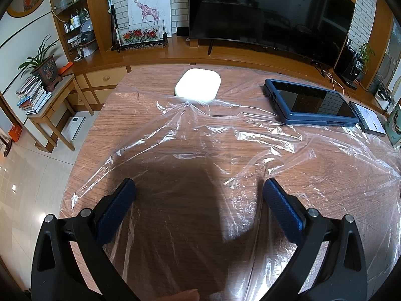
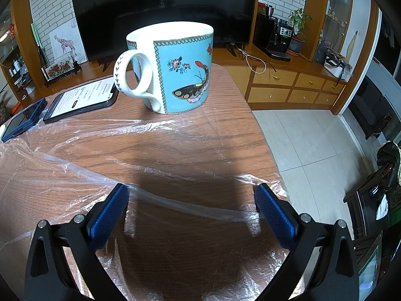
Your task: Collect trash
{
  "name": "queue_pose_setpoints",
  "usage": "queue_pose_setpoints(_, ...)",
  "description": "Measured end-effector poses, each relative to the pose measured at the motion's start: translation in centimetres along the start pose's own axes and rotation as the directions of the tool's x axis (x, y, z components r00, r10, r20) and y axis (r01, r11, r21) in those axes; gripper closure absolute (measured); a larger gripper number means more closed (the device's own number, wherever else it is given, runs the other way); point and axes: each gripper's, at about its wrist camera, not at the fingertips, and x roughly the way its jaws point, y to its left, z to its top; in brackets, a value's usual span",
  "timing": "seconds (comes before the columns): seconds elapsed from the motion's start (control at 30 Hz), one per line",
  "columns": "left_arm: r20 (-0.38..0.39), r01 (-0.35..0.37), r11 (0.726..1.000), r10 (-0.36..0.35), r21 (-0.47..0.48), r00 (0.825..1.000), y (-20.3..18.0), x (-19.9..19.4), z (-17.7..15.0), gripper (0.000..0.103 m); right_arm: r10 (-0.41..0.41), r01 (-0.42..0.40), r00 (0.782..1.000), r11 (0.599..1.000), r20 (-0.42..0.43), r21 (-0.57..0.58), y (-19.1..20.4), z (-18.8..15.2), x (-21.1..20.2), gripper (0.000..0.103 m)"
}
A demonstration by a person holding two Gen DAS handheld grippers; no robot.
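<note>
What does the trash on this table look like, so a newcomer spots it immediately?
Start at the wooden table in front of the big television. Spread flat across its top lies a clear plastic sheet, crinkled and glinting. Unlike the solid white box, tablet, phone and butterfly mug, it is see-through.
</note>
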Motion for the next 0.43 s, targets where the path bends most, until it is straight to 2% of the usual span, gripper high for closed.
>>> queue_pose_setpoints(0.43, 0.0, 0.0, 1.0, 0.0, 0.001, 1.0, -0.03, 0.01, -0.16, 0.001, 0.0, 0.0, 1.0, 1.0, 0.0, 0.0, 0.01, -0.02, -0.01, 0.004)
